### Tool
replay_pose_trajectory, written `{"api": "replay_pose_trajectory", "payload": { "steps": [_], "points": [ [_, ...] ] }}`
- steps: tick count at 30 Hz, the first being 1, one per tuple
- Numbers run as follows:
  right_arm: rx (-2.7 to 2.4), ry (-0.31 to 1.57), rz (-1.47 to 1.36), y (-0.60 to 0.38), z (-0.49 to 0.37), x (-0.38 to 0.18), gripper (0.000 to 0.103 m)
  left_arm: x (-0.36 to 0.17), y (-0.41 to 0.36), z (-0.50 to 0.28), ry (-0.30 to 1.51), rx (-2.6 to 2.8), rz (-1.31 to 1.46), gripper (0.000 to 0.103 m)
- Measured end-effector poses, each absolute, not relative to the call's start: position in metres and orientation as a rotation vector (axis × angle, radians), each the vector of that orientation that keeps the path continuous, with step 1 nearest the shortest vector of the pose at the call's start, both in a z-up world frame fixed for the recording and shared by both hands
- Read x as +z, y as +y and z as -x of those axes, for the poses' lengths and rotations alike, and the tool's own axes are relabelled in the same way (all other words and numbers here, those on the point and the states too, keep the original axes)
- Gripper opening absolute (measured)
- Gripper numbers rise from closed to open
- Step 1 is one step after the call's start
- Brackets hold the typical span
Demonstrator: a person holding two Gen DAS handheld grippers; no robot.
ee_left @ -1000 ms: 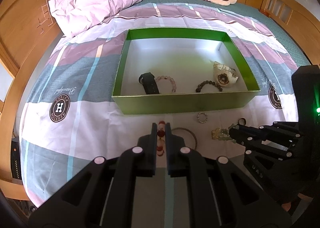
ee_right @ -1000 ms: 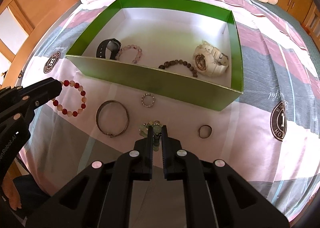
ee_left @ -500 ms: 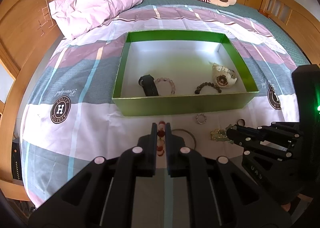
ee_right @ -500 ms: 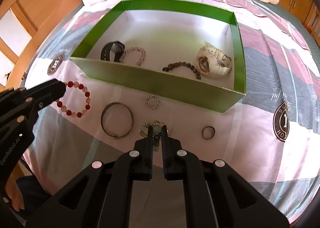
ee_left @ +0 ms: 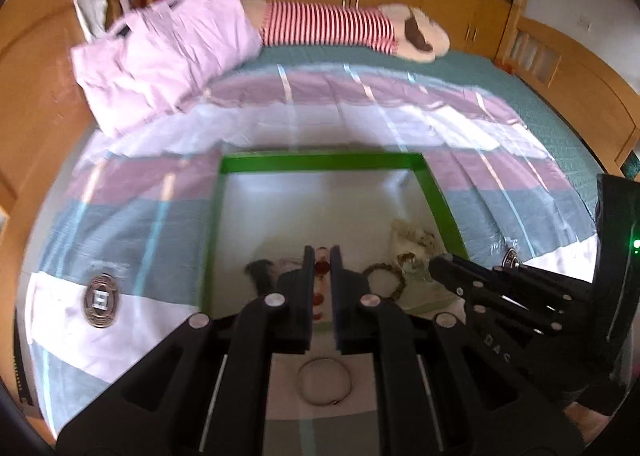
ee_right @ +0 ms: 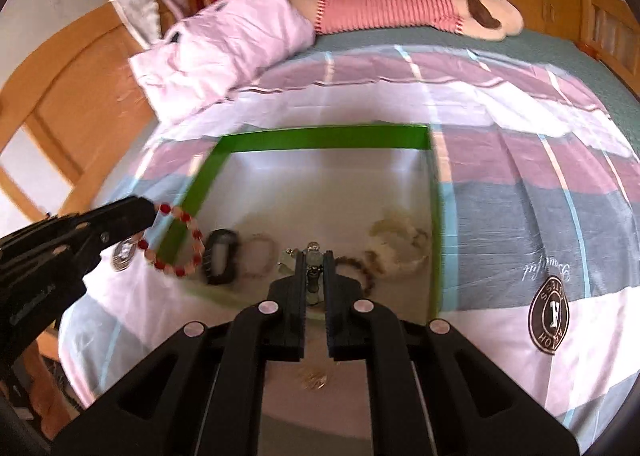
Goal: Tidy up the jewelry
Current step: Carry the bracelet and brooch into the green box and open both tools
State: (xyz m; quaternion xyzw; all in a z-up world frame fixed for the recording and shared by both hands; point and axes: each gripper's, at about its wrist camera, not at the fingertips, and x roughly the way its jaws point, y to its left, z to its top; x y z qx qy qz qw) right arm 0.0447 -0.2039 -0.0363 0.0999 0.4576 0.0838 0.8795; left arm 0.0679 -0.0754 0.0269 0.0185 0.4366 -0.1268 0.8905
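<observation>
— Above the green box [ee_left: 320,161] on the bed [ee_right: 520,143], what does each tool carry?
— Left tool [ee_left: 321,256] is clenched on a red-and-pale bead bracelet [ee_right: 176,240], which hangs over the box's left wall in the right wrist view. Right tool [ee_right: 314,260] is clamped on a small greenish metal trinket [ee_right: 313,272], held over the box's near part.
— And inside the box?
— A black watch [ee_right: 220,256] and a pink bead bracelet [ee_right: 260,252] lie side by side at the left; a dark bead bracelet [ee_left: 386,280] and a cream watch [ee_right: 396,244] at the right. All are blurred.
— Anything outside it?
— A thin metal bangle [ee_left: 325,382] lies on the bedspread, showing below the left tool's fingers. A pink pillow [ee_left: 160,59] and a striped plush toy [ee_left: 340,29] rest at the bed's far end.
</observation>
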Motion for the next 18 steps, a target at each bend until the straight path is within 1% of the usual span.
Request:
{"api": "replay_pose_trajectory", "payload": {
  "steps": [3,7,8,9,11,13,15,18],
  "points": [
    [0.157,1.019,-0.239,-0.21,-0.056,-0.059,0.008,0.001,-0.079,-0.087,0.989,-0.287,0.005,0.008],
    [0.141,1.037,-0.209,-0.208,-0.06,-0.07,0.008,-0.025,-0.086,-0.097,1.034,-0.252,-0.041,0.008],
    [0.134,1.039,-0.207,-0.208,-0.06,-0.07,0.016,-0.028,-0.087,-0.098,1.039,-0.251,-0.042,0.008],
    [0.132,1.038,-0.216,-0.208,-0.059,-0.069,0.025,-0.032,-0.087,-0.099,1.044,-0.245,-0.045,0.012],
    [0.15,1.034,-0.256,-0.211,-0.056,-0.062,0.031,-0.034,-0.087,-0.098,1.048,-0.239,-0.055,0.016],
    [0.17,1.042,-0.258,-0.211,-0.049,-0.05,0.031,-0.029,-0.084,-0.09,1.041,-0.239,-0.061,0.022],
    [0.204,1.075,-0.245,-0.209,-0.035,-0.042,0.031,-0.024,-0.079,-0.077,1.048,-0.255,-0.065,0.025],
    [0.335,1.236,-0.225,-0.195,-0.01,-0.049,0.031,-0.027,-0.073,-0.05,1.13,-0.357,-0.02,0.029]
  ]
}}
